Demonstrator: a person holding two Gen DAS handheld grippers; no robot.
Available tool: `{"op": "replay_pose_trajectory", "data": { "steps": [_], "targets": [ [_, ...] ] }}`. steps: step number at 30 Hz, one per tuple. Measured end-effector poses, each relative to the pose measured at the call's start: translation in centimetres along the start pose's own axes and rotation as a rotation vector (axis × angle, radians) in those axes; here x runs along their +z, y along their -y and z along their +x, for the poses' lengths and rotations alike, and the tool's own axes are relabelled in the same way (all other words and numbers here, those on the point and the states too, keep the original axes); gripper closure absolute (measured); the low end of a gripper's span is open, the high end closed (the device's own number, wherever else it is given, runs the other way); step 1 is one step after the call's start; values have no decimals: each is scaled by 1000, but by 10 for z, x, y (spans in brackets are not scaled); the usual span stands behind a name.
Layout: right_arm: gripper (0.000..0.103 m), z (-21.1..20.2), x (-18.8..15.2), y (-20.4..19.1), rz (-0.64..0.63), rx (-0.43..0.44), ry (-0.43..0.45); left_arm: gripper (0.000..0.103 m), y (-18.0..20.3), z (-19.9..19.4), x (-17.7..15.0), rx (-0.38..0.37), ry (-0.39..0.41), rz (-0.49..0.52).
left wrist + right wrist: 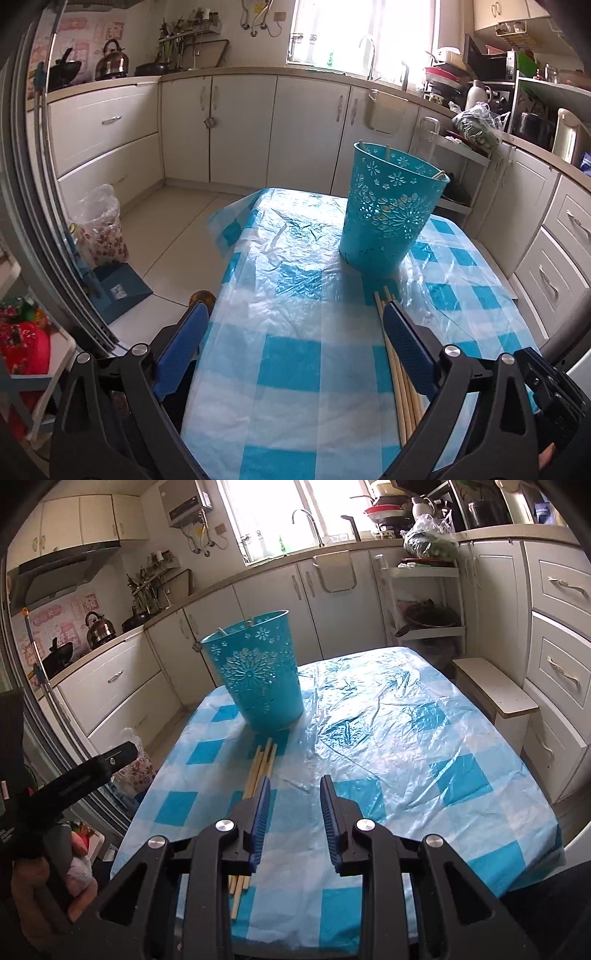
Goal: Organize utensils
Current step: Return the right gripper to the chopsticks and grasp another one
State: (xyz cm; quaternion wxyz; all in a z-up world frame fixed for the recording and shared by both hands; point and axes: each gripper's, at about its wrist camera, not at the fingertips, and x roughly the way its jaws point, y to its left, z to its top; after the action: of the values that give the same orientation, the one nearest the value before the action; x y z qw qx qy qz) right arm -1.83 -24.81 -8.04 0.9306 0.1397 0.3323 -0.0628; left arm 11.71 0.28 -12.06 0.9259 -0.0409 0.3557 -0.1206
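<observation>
Blue-padded fingers of the right gripper [293, 786] stand apart at a middling gap with nothing between them, hovering low over the checked plastic tablecloth [388, 738]. Just to their left, partly under the left finger, lies the bundle of wooden chopsticks [260, 764]. Its long axis runs from the near table edge straight toward the blue perforated bucket [258, 672], and its far tips stop just short of the bucket's base.

From the other side, the left gripper [295, 321] is spread wide and also holds nothing. Those chopsticks [399, 373] pass beneath its right finger rather than through the gap.

Neither pair of jaws straddles the bundle, so the coming pick likely turns on a small sideways shift: leftward for the right gripper, rightward for the left. The right one appears the better placed, since its narrower opening sits just beside the sticks and already lines up with their length.

Beyond the bundle, the bucket [388, 206] stands upright, with a few stick ends [387, 151] showing at its rim.
</observation>
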Motion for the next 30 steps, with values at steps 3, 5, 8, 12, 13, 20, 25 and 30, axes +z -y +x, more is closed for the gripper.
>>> {"op": "replay_pose_trajectory", "data": {
  "steps": [3,5,8,12,13,20,25,30],
  "targets": [
    [74,1,0,-4,-24,0,5,11,-1,-11,-2,3,2,7],
    [74,4,-1,-4,-26,-2,-3,10,-1,-17,-2,4,8,10],
    [72,9,-4,-2,-24,-3,-20,9,-1,-22,0,9,14,17],
    [71,18,-5,-2,-15,14,-66,8,-3,-22,-2,20,5,22],
    [71,22,-4,-2,-15,13,-81,8,-4,-21,-3,22,0,23],
    [72,84,4,-14,-31,20,-212,8,-11,-1,-9,34,-74,12],
    [77,125,8,-18,-35,23,-265,8,-23,14,-12,53,-107,-11],
    [78,142,13,-25,-75,10,-288,8,-28,28,-14,61,-134,-26]
  ]
}}
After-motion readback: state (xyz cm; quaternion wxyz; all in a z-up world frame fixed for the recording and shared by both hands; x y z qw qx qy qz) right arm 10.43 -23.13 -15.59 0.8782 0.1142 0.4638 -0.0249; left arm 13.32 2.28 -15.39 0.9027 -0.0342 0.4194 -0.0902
